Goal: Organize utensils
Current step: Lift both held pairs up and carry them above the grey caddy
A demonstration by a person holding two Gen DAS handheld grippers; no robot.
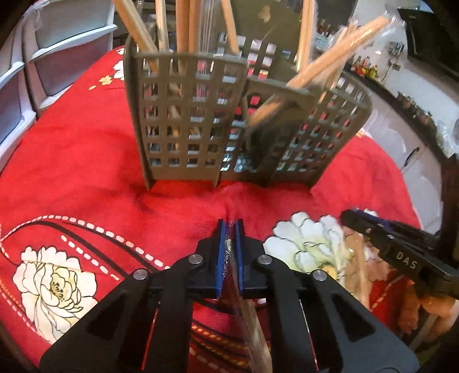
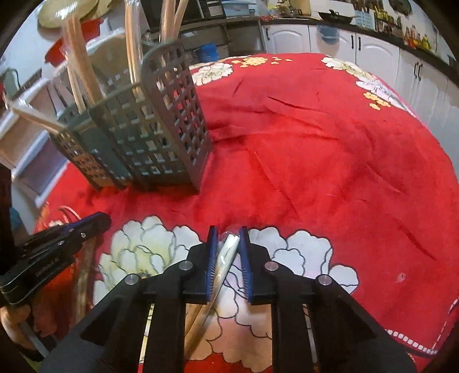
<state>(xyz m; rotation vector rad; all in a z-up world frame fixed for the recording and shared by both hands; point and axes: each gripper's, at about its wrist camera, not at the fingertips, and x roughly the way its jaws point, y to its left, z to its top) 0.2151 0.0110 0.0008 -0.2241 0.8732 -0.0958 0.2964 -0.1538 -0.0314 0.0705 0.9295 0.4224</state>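
A grey lattice utensil caddy [image 1: 200, 120] stands on the red flowered tablecloth [image 1: 86, 172], with several plastic-wrapped wooden utensils [image 1: 183, 25] upright in it. It also shows in the right wrist view [image 2: 149, 134]. My left gripper [image 1: 230, 226] is shut on a wrapped wooden utensil [image 1: 255, 330] that runs back under the fingers. My right gripper [image 2: 227, 233] is shut on a pale wrapped utensil [image 2: 226, 258], held slanted between the pads. Each gripper shows in the other's view: the right one in the left wrist view [image 1: 352, 216], the left one in the right wrist view [image 2: 97, 221].
White plastic drawers [image 1: 43, 57] stand left of the table. White kitchen cabinets [image 2: 358, 51] and a counter with bottles lie behind. The cloth [image 2: 330, 143] is wrinkled to the right of the caddy.
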